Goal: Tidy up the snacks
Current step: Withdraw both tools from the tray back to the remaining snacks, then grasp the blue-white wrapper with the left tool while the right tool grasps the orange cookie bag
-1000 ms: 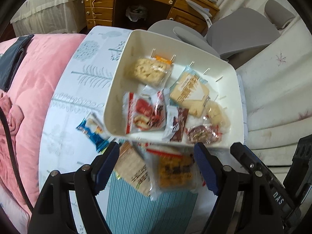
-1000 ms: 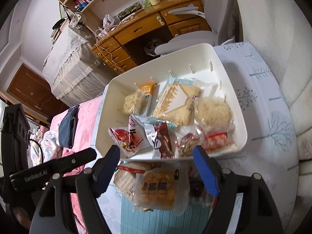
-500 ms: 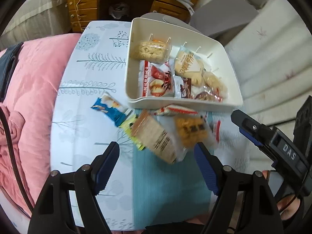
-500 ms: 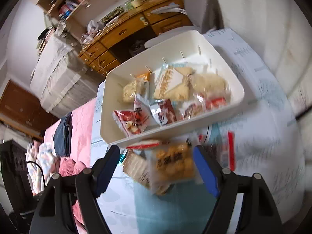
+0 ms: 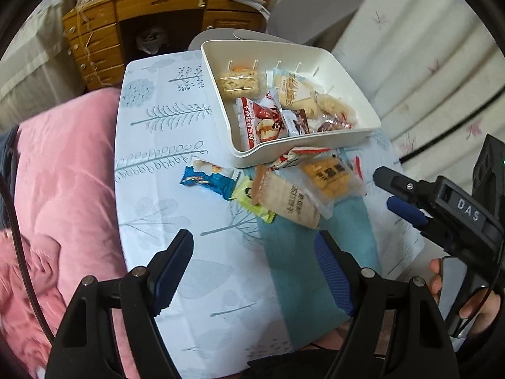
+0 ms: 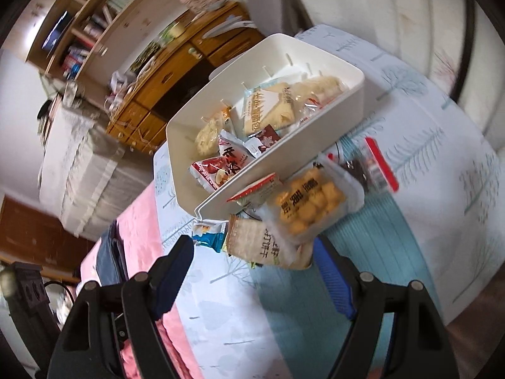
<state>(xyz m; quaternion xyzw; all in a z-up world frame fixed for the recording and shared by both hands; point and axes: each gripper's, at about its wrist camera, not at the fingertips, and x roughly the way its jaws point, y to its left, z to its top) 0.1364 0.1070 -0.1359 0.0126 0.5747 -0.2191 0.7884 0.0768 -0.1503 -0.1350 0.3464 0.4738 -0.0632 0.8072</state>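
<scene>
A white bin (image 5: 315,143) stands at the far side of the table and holds several wrapped snacks. In front of it lie loose packets: a blue one (image 5: 206,178), a yellow-green one (image 5: 252,203), a beige cracker pack (image 5: 290,202) and an orange snack pack (image 5: 331,177). My left gripper (image 5: 252,271) hangs open over the cloth, short of these packets, with nothing between its fingers. My right gripper (image 5: 386,189) comes in from the right, also open and holding nothing. In the right wrist view the bin (image 6: 284,161), orange pack (image 6: 309,205) and cracker pack (image 6: 258,243) lie just beyond my right gripper (image 6: 252,271).
A teal mat (image 5: 303,268) lies on the tree-patterned tablecloth (image 5: 164,120). A pink blanket (image 5: 63,189) borders the table's left side. Behind are a wooden desk (image 5: 157,6) and a grey chair (image 5: 315,9). A hand (image 5: 473,309) holds the right gripper.
Both grippers have drawn back from the bin toward the table's near edge and rolled, so the bin and loose packets look smaller and farther. Both stay open.
</scene>
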